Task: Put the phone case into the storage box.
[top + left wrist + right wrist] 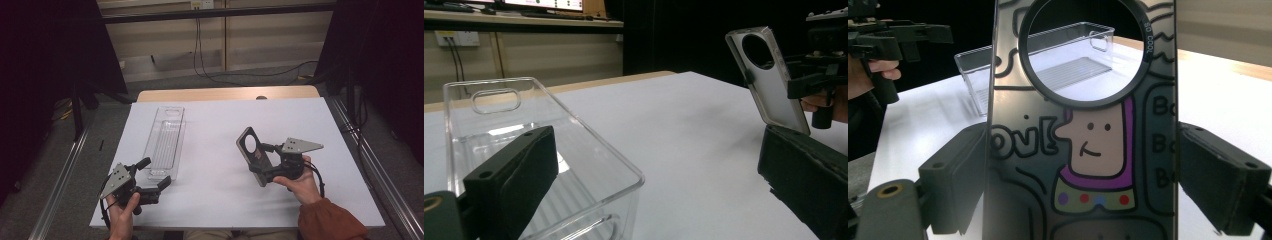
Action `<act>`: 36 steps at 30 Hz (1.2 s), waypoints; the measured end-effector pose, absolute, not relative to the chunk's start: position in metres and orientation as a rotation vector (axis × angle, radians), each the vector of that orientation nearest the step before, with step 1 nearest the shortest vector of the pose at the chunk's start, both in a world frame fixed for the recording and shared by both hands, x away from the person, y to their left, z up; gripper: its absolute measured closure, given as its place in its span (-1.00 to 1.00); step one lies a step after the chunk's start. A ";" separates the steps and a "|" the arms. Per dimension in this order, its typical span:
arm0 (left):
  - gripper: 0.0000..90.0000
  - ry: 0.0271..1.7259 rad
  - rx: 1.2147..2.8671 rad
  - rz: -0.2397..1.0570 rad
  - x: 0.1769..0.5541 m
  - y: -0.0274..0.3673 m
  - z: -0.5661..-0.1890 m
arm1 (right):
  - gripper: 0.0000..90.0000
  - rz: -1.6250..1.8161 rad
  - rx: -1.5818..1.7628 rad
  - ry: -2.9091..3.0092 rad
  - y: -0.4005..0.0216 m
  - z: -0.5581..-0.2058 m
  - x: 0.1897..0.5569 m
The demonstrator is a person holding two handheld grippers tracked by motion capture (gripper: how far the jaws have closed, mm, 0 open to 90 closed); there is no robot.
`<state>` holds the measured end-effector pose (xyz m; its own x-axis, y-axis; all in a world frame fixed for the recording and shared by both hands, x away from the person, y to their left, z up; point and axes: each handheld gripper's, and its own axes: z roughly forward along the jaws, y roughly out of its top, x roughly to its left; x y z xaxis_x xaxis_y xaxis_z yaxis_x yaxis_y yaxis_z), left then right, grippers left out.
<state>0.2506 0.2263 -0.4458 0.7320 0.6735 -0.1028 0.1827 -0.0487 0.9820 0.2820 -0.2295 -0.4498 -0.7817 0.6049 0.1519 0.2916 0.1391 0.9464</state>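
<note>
Right gripper view puts the phone case (1083,150) nearest — pinched by its long edges between the right gripper (265,162) jaws, lifted off the table at about four o'clock. It looks light, thin, a bit flexible and slick, so the edges suit. The left gripper (155,175) stands spread, empty, by the clear tray (165,137) at ten o'clock.

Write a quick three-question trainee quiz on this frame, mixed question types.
1. True or false: the right tool is shut on the phone case.
2. Multiple choice: the clear plastic tray is A) stacked on the phone case, B) lying empty on the white table top in front of the left tool, C) held in the air.
3. Fill in: the left tool's jaws stand ____.

Key: 1 true. 2 B. 3 open; in the left gripper view one jaw is over the tray's near end, the other outside it, and I cannot tell whether either touches it.
</note>
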 end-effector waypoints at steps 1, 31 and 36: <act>-0.94 0.701 1.613 0.462 0.252 0.226 -0.445 | -0.73 1.688 0.875 2.152 -0.230 -0.450 0.282; -0.93 0.510 1.667 0.247 0.271 0.167 -0.431 | -0.73 1.733 0.788 2.215 -0.206 -0.450 0.283; -0.93 0.482 1.678 0.245 0.277 0.156 -0.423 | -0.73 1.746 0.776 2.219 -0.205 -0.448 0.284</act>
